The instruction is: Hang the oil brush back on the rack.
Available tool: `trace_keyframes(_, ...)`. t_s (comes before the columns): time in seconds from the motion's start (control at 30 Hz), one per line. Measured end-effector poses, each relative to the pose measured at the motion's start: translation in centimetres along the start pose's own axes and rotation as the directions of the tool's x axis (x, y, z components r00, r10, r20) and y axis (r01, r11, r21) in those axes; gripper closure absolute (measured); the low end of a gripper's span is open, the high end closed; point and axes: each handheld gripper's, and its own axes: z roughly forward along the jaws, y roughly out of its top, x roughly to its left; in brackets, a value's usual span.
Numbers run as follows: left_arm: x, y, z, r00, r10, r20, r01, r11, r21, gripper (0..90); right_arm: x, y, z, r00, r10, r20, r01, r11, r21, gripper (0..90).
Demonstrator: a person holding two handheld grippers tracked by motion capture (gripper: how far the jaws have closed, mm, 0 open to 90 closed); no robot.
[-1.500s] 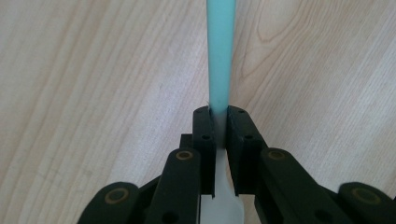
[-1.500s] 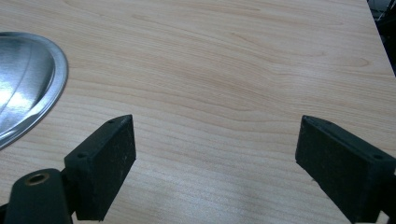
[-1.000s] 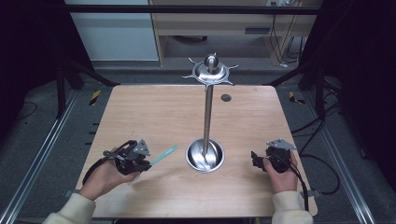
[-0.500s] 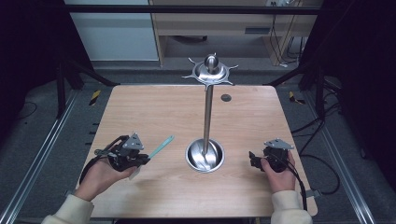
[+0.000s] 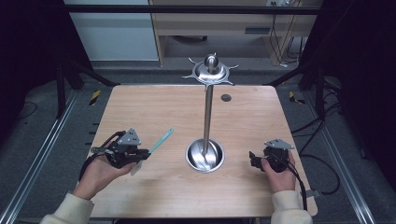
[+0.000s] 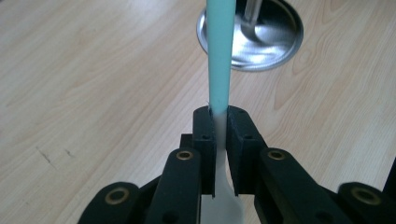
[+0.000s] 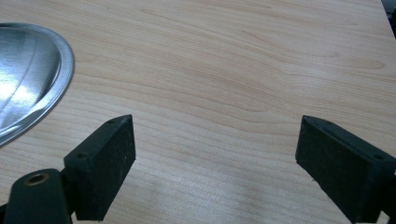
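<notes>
**Teal spoon gripped, hanging on the stand still ahead**

Left gripper (image 5: 140,156) clamped on the pale neck of a teal plastic spoon (image 5: 160,141), handle pointing forward toward the steel stand (image 5: 208,109), whitish bowl end trailing behind the jaws. Seen along the left gripper view: spoon (image 6: 220,56) pinched tight between both pads, aimed at the stand's dish base (image 6: 275,44). Right gripper (image 5: 254,160) resting low on the wooden table (image 5: 154,102), right of the base and apart from it, jaws spread wide, holding nothing. Pickup apparently done. Left to do, judging by the hooked crown (image 5: 211,73) atop the pole: raising the spoon and hanging it on a prong. No utensil on the hooks yet
</notes>
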Motion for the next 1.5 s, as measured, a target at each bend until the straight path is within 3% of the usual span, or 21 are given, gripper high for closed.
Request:
trace_keyframes(0.23,0.0,0.9,-1.5,0.9993,-0.017,-0.035,0.013,0.9958,-0.09,82.6,0.0,0.0,0.0,1.0,-0.005,0.002,0.005,1.0,-0.002,12.6)
trace_keyframes(0.33,0.0,1.4,-2.3,0.9989,-0.031,-0.034,0.026,0.9887,-0.148,82.6,0.0,0.0,0.0,1.0,-0.001,0.002,0.001,1.0,0.001,12.6)
trace_keyframes(0.6,-0.5,2.8,-3.8,0.9976,-0.03,-0.062,0.014,0.9701,-0.242,82.6,-0.1,0.0,-0.1,1.0,-0.002,0.002,0.002,1.0,-0.002,12.6)
trace_keyframes(1.03,-1.6,4.9,-4.7,0.9984,-0.016,-0.054,-0.002,0.9441,-0.33,82.6,-0.1,0.0,-0.1,1.0,-0.001,0.0,0.001,1.0,-0.002,12.6)
trace_keyframes(1.23,-1.8,5.6,-5.3,0.9989,-0.013,-0.044,-0.005,0.9264,-0.376,82.5,0.0,0.0,0.0,1.0,-0.009,0.001,0.009,1.0,-0.001,12.7)
trace_keyframes(1.5,-1.8,6.1,-5.7,0.9986,-0.017,-0.051,-0.005,0.9152,-0.403,82.6,0.1,0.0,0.1,1.0,-0.006,-0.002,0.006,1.0,0.004,12.8)
